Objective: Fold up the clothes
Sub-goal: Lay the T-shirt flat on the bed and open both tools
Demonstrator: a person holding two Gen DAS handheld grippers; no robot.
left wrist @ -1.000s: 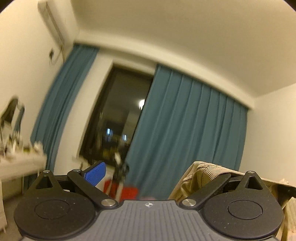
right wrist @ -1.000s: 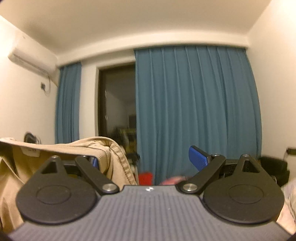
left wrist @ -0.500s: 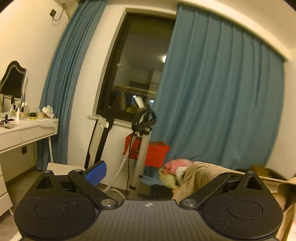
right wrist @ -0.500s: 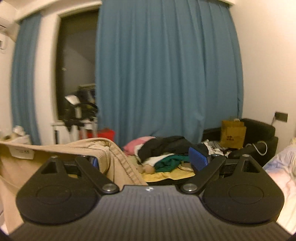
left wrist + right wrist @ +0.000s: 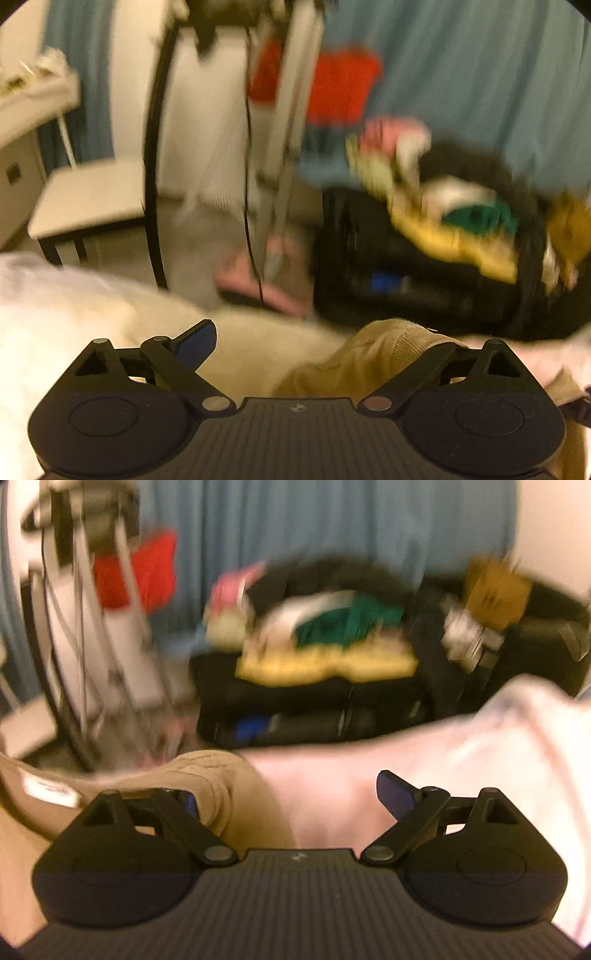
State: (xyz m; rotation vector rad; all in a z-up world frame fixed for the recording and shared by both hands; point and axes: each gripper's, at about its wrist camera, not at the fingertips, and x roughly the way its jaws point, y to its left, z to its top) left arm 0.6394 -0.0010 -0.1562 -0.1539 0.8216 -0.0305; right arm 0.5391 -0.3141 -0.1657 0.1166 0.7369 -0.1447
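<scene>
Through my left wrist camera everything is smeared with blur, but my left gripper (image 5: 314, 343) has its jaws spread wide, one blue pad (image 5: 195, 341) bare on the left side, while the tan corduroy garment (image 5: 380, 358) is draped over my right-hand finger and hides that pad, so I cannot tell whether anything is actually pinched. Below me lies a pale bed sheet (image 5: 74, 325); beyond it a white stool (image 5: 88, 199), a dark stand with cables (image 5: 273, 147), and a black sofa (image 5: 406, 288) heaped with mixed clothes (image 5: 454, 218) before the blue curtain (image 5: 480, 74). Through my right wrist camera, my right gripper (image 5: 295, 797) also stands wide apart, its right blue pad (image 5: 395, 794) clear over the pinkish sheet (image 5: 461, 753). The same tan garment (image 5: 207, 786), its white label (image 5: 51, 788) showing, bunches over my left-hand finger and hangs to the left. The sofa (image 5: 295, 709) and clothes pile (image 5: 325, 653) sit ahead.
</scene>
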